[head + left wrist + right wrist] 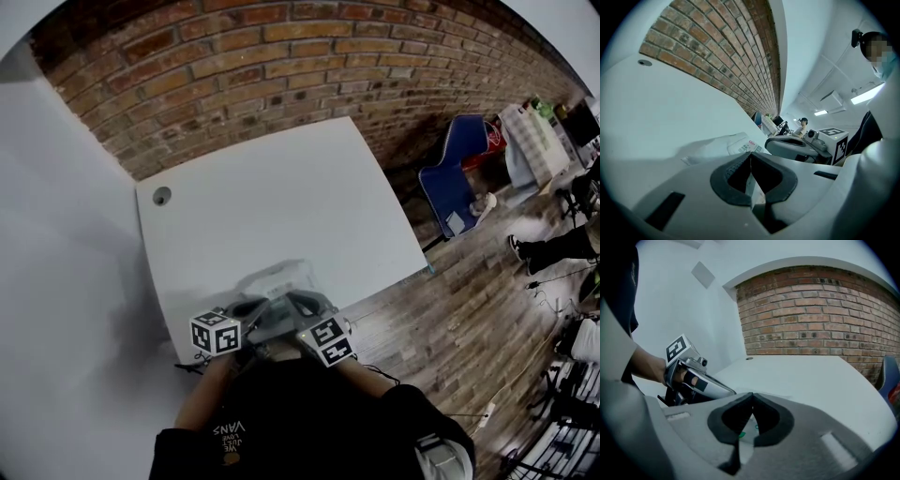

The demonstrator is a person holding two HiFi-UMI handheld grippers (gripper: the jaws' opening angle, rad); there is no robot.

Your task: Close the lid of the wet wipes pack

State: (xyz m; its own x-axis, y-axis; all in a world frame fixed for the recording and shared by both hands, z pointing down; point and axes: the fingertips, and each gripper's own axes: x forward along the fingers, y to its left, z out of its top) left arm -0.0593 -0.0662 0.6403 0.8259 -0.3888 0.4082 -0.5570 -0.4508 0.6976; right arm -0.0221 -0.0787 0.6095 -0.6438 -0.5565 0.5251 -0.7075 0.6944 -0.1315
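Nearest, the left gripper [751, 154] and right gripper [752, 394] are both hanging clenched, jaw tips meeting. Just beyond them, the wet wipes pack [281, 279] is lying by the near edge of the white table [281, 187]. A round hole [162, 196] is showing at the table's far left corner. A brick wall [281, 66] is standing behind, and a blue chair [459, 178] is sitting on the wood floor [469, 309] at the right.

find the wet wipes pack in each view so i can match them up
Head view: wet wipes pack low centre, at the near edge of the white table.
Left gripper view: pack left of centre, lying just past the jaws.
Right gripper view: only a white sliver with green print, low centre behind the jaws.
Shared landmark: the table's round hole.
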